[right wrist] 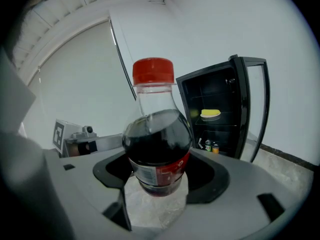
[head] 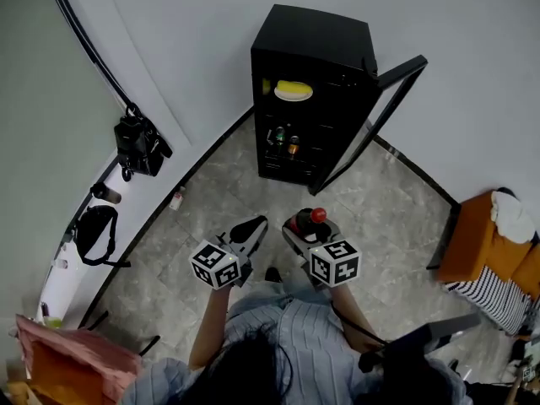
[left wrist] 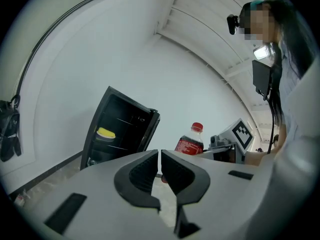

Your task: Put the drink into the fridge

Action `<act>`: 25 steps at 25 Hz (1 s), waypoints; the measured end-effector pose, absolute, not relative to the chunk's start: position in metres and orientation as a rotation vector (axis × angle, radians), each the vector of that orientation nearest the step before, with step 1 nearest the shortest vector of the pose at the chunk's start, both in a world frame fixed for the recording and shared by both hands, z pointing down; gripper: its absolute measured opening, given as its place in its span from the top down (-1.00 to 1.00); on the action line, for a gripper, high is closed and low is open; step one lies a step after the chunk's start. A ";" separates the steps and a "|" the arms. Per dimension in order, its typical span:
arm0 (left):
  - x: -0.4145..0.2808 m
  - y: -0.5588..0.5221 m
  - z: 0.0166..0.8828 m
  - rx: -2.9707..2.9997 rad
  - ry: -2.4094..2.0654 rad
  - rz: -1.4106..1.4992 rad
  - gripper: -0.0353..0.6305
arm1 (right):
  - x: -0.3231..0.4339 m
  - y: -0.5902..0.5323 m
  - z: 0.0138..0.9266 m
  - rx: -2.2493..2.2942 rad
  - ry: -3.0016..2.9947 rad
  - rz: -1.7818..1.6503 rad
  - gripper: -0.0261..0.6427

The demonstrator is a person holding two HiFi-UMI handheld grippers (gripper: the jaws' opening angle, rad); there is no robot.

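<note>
A dark cola bottle [right wrist: 157, 149] with a red cap and red label stands upright between the jaws of my right gripper [right wrist: 159, 176], which is shut on its body. In the head view that bottle [head: 313, 219] shows at the right gripper [head: 302, 229], in front of the person. The black mini fridge [head: 310, 91] stands ahead with its glass door [head: 371, 121] swung open to the right; a yellow plate and some cans sit on its shelves. My left gripper [head: 251, 230] is beside the right one, its jaws nearly touching with nothing between them [left wrist: 160, 169].
A black bag [head: 139, 144] hangs on the left wall above a white ledge. An orange chair [head: 481, 243] with clothes stands at the right. A small bottle [head: 176, 198] lies on the floor by the wall. Grey tiled floor stretches between me and the fridge.
</note>
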State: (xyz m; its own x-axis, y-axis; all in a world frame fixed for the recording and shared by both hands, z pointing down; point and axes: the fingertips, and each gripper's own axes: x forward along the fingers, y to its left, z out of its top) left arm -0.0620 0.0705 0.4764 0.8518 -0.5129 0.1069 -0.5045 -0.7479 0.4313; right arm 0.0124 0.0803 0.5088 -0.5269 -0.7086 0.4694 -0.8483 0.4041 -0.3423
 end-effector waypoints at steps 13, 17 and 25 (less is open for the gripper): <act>-0.073 0.070 0.484 2.536 -0.743 -0.077 0.87 | 0.009 0.089 0.515 1.372 -2.363 0.818 0.04; -0.075 0.062 0.491 2.513 -0.766 -0.075 0.87 | 0.009 0.081 0.521 1.353 -2.357 0.841 0.04; -0.082 0.038 0.499 2.484 -0.804 -0.046 0.87 | 0.004 0.042 0.529 1.320 -2.373 0.860 0.04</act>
